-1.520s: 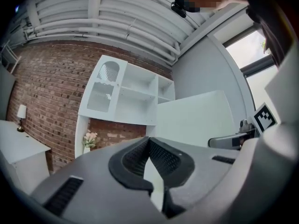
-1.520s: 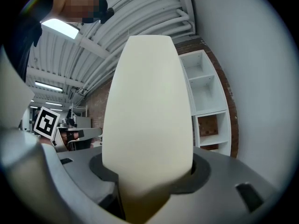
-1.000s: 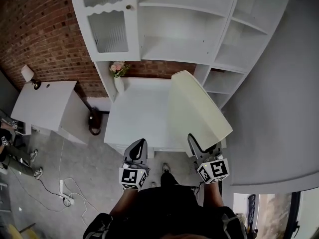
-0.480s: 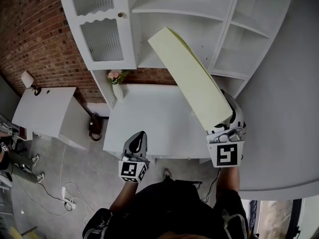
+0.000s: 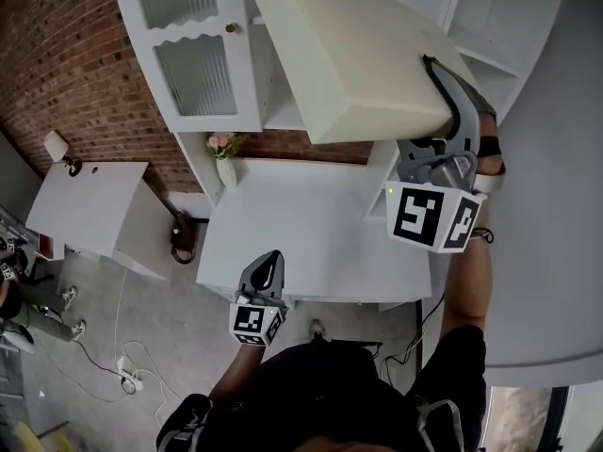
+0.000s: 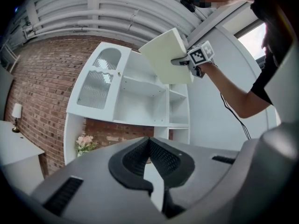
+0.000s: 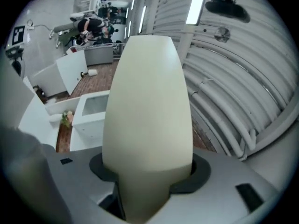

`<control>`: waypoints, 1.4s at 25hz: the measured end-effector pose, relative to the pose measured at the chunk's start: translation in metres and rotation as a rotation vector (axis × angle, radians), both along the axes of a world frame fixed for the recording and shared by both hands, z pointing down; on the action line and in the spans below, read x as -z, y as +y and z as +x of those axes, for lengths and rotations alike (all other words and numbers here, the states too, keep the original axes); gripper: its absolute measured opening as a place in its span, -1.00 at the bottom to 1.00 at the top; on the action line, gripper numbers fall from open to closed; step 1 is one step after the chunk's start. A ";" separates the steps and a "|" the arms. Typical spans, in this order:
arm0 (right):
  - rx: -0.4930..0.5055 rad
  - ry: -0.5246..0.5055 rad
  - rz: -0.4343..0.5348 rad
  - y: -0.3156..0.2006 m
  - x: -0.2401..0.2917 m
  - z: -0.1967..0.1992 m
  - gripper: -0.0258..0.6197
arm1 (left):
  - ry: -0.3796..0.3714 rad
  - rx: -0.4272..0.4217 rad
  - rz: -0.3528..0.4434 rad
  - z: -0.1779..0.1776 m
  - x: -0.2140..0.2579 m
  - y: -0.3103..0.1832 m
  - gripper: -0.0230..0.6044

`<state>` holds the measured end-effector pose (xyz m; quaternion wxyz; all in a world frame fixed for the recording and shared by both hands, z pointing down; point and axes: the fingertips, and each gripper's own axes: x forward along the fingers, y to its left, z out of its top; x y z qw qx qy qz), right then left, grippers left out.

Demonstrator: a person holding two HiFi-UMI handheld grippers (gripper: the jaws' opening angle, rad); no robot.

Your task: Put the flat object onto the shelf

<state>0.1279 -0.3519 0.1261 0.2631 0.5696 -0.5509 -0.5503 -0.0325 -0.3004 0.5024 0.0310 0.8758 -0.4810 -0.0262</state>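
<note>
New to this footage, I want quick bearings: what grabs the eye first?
A big cream slab, clamped at one edge in the right claw, tilts high before the white shelf unit. Below, the left claw hangs shut and empty near the white desk, where pink flowers stand by the brick wall.

The shelf (image 5: 275,102) stands at the far side, over the far edge of the surface (image 5: 301,229). A vase (image 5: 224,163) sits at the surface's far left, below the shelf's door (image 5: 193,64). The board (image 5: 349,55) is high before the shelf's right half, its near end between the right gripper's (image 7: 148,169) fingers (image 5: 452,97). The left gripper (image 5: 270,264) is low at the surface's near edge. Left of the surface and apart from it, a lamp (image 5: 58,147) sits on a side table (image 5: 89,205).
</note>
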 end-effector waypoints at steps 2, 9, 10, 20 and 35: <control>-0.054 0.062 -0.026 -0.024 0.006 -0.001 -0.05 | 0.002 -0.002 -0.002 0.002 0.000 0.000 -0.90; -0.216 0.245 -0.143 -0.110 0.000 0.001 -0.04 | 0.007 0.014 0.001 0.001 0.001 -0.005 -0.90; -0.228 0.261 -0.164 -0.120 -0.003 0.002 -0.04 | 0.008 0.017 -0.002 0.000 0.000 -0.005 -0.90; -0.298 0.339 -0.277 -0.199 -0.019 0.002 0.01 | 0.014 0.039 -0.005 -0.010 0.001 -0.010 -0.90; -0.366 0.326 -0.479 -0.309 -0.037 0.008 0.39 | 0.012 0.068 0.009 -0.017 -0.004 -0.023 -0.90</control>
